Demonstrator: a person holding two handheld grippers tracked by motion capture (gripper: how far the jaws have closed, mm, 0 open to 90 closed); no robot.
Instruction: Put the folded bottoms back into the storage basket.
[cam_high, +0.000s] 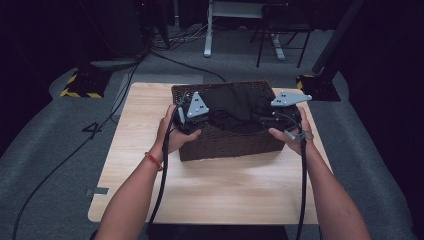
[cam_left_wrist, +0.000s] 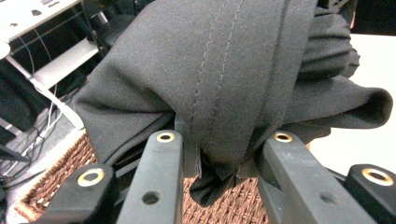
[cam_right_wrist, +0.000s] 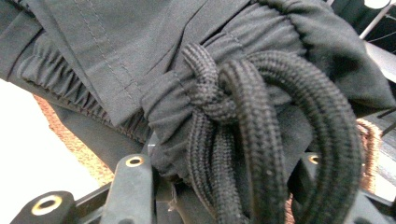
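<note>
Light wooden table under a brown wicker basket

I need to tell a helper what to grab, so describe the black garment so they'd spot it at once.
On the light wooden table stands a dark brown wicker basket. The black garment is bunched in it, pinched by the left gripper and right gripper. Its thick black knotted drawstring and gathered waistband set it apart.
</note>
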